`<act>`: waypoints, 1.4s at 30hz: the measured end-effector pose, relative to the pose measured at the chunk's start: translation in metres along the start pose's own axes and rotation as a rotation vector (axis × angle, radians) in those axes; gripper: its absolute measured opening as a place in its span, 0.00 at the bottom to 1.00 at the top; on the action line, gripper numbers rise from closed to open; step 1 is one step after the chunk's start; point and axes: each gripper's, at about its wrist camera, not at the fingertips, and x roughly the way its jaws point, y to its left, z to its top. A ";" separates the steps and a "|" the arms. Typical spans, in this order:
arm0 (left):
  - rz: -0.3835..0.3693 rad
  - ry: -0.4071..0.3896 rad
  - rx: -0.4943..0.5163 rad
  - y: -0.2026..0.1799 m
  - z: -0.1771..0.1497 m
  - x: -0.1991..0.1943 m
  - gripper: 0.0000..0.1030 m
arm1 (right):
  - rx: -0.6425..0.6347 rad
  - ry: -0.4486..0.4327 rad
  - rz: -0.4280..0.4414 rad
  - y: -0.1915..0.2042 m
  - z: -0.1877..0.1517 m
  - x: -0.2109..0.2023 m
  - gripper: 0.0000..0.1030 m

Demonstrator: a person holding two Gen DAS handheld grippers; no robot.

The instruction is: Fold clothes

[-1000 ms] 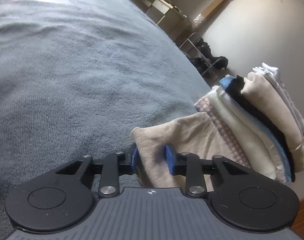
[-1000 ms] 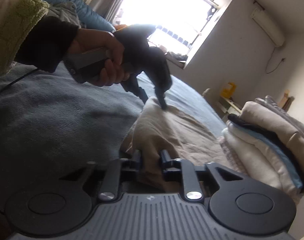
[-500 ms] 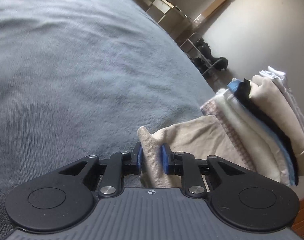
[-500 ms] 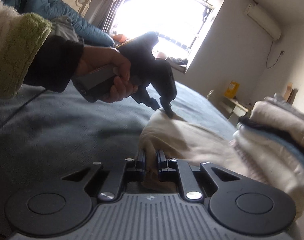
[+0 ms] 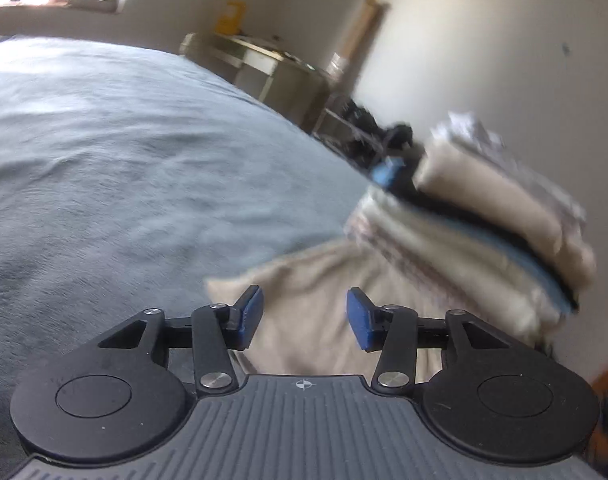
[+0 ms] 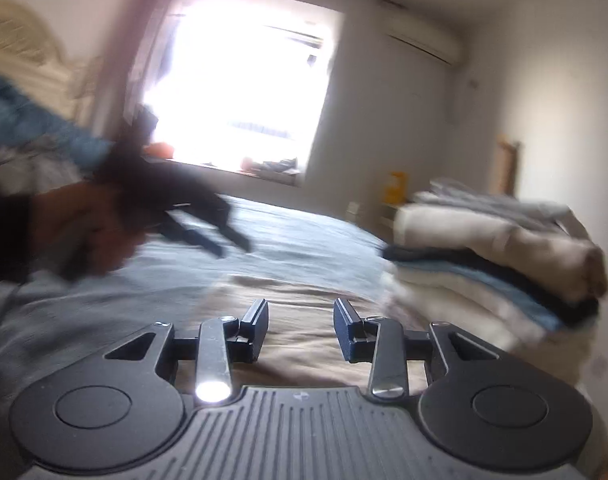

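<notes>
the wide blue-grey fleece bed cover (image 5: pixel 123 184) fills most of both views and carries everything. at its right edge stands the tall stack of folded cream, blue, black and white clothes (image 5: pixel 484 232), which shows in the right wrist view too (image 6: pixel 496 264).

the task's thing is the flat beige cloth garment (image 5: pixel 312 304). it lies on the cover with its right side touching the foot of the stack. the edges look doubled over, so it reads as folded, but blur hides how many layers. in the right wrist view the same cloth (image 6: pixel 304 312) runs forward under the fingers.

relation that matters: the garment sits directly below and ahead of both tools, with the stack just to their right. its long axis looks to run from you toward the stack, though the near end is hidden by the gripper bodies. your right black two-finger gripper (image 6: pixel 301 330) is over the cloth's middle and looks nearer the stack. your left black gripper with blue pads (image 5: pixel 303 318) sits over the near left corner.

both tools are released: jaws spread wide, nothing between them, cloth visible through each gap. in the right wrist view the left gripper (image 6: pixel 223 244) hangs clear above the cover, in your hand (image 6: pixel 87 232).

this fits either a fold just set down or a re-grip for another fold or a lift onto the stack. i can't tell which.
</notes>
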 end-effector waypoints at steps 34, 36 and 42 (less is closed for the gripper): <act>0.284 -0.073 -0.096 -0.118 -0.148 -0.217 1.00 | 0.299 0.356 -0.103 0.017 0.002 -0.119 1.00; 0.281 -0.071 -0.107 -0.118 -0.153 -0.223 1.00 | 0.291 0.368 -0.129 0.025 0.005 -0.123 1.00; 0.316 -0.056 -0.118 -0.121 -0.168 -0.237 1.00 | 0.285 0.377 -0.188 0.044 0.008 -0.135 1.00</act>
